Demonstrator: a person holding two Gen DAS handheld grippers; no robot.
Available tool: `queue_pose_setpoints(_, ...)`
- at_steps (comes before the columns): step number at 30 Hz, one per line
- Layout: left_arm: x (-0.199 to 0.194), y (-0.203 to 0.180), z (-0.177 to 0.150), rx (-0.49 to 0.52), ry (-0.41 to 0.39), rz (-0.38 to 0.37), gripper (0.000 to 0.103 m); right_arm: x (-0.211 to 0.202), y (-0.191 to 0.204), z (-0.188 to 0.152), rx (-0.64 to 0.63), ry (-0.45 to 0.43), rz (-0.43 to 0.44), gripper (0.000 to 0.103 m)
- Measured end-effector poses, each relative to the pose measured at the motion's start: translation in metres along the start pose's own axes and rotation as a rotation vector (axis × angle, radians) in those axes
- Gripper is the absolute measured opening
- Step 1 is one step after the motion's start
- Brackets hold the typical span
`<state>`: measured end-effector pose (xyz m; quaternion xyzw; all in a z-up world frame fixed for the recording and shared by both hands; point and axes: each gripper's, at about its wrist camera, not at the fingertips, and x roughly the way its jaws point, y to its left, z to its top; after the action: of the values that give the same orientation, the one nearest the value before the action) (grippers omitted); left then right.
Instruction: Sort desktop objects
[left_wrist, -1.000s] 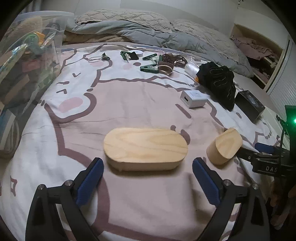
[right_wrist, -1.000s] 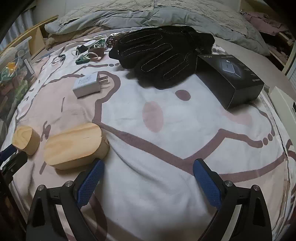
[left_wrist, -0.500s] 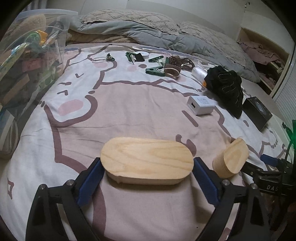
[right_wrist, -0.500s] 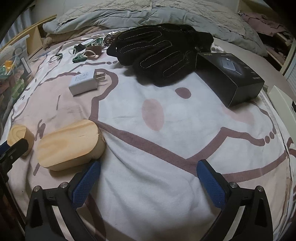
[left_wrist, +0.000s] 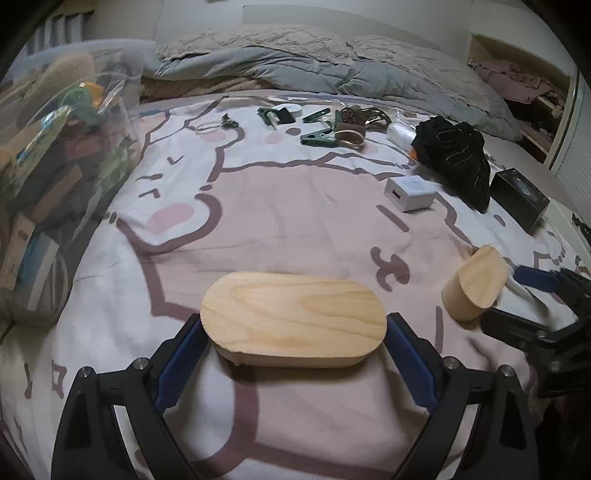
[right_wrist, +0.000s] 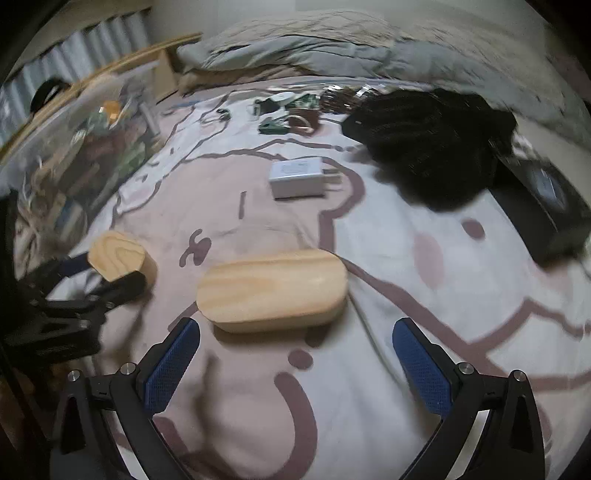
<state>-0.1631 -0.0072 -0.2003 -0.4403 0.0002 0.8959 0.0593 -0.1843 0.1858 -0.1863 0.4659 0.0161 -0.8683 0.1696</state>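
While both wood blocks lie on the bed (left_wrist: 258, 206), my left gripper (left_wrist: 292, 326) flanks one block (left_wrist: 293, 317) end to end, pads against its rounded ends — pressing or not, I cannot tell. My right gripper (right_wrist: 295, 334) has just been opening and stands wide — the second block (right_wrist: 271, 290) lies just ahead of its tips, untouched.
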Motion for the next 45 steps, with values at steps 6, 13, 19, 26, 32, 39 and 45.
queue_pose_setpoints(6, 0.001, 0.005, -0.003, -0.025, 0.009, -0.021, 0.096, 0.019, 0.023, 0.007, -0.146, 0.001, 0.000, 0.103)
queue_pose_setpoints(13, 0.006, -0.004, -0.005, 0.022, 0.023, 0.029, 0.096, 0.026, 0.023, 0.006, -0.131, 0.011, -0.022, 0.103)
queue_pose_setpoints(19, 0.010, 0.000, -0.004, 0.007, 0.028, 0.028, 0.096, 0.032, 0.015, 0.005, -0.077, -0.001, -0.016, 0.103)
queue_pose_setpoints(26, 0.013, -0.002, -0.005, 0.017, 0.029, 0.048, 0.101, 0.031, 0.018, 0.003, -0.086, -0.007, -0.031, 0.103)
queue_pose_setpoints(32, 0.018, 0.001, -0.005, 0.001, 0.045, 0.040, 0.103, 0.027, 0.017, 0.001, -0.053, -0.009, -0.056, 0.102)
queue_pose_setpoints(39, 0.017, 0.002, -0.007, -0.006, 0.037, 0.029, 0.103, 0.021, 0.018, 0.001, -0.054, -0.025, -0.043, 0.089)
queue_pose_setpoints(45, 0.015, 0.001, -0.008, -0.006, 0.028, 0.030, 0.103, 0.021, 0.017, 0.002, -0.043, -0.025, -0.039, 0.089)
